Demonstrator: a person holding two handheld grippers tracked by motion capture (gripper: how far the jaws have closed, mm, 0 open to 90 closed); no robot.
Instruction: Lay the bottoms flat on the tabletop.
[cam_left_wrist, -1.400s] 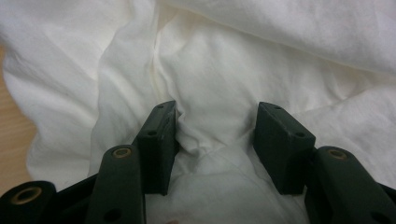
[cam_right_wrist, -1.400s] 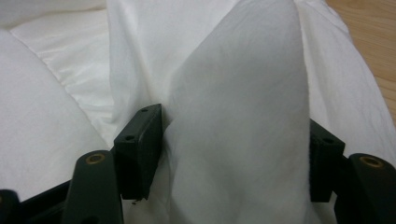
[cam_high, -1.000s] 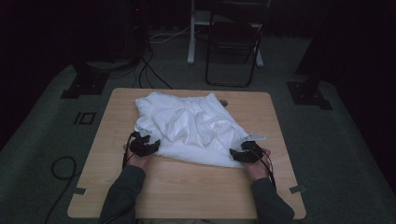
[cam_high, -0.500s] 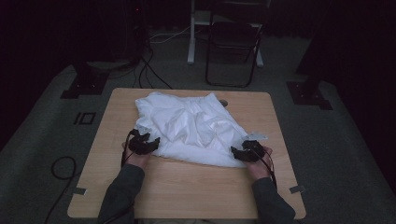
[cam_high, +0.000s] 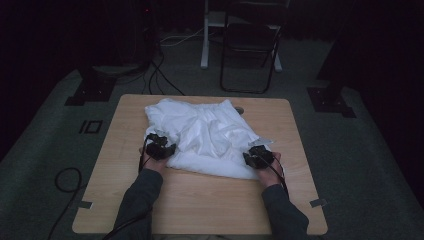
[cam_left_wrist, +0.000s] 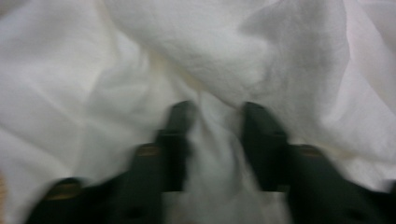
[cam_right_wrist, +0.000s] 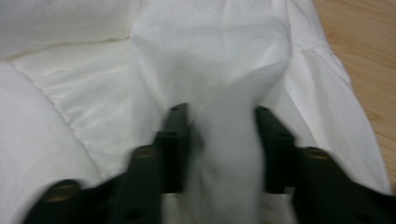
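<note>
A crumpled white cloth (cam_high: 210, 132) lies on the far half of the wooden table (cam_high: 200, 200). My left gripper (cam_high: 168, 149) sits at the cloth's near left corner. In the left gripper view a bunched pinch of cloth (cam_left_wrist: 233, 46) stands between the jaws of that gripper (cam_left_wrist: 217, 116), which is shut on it. My right gripper (cam_high: 251, 158) sits at the near right corner. In the right gripper view a raised fold of cloth (cam_right_wrist: 210, 56) runs up between the jaws of that gripper (cam_right_wrist: 217, 116), which grip it. Bare table (cam_right_wrist: 364, 37) shows beside the fold.
The near half of the table is bare wood. A dark folding chair (cam_high: 250, 50) stands on the floor behind the table. Black stand bases (cam_high: 90, 90) (cam_high: 330, 100) flank the far corners, and a cable loop (cam_high: 65, 180) lies on the floor at left.
Both grippers have edged slightly forward and inward over the cloth's near edge. The cloth itself lies much as before.
</note>
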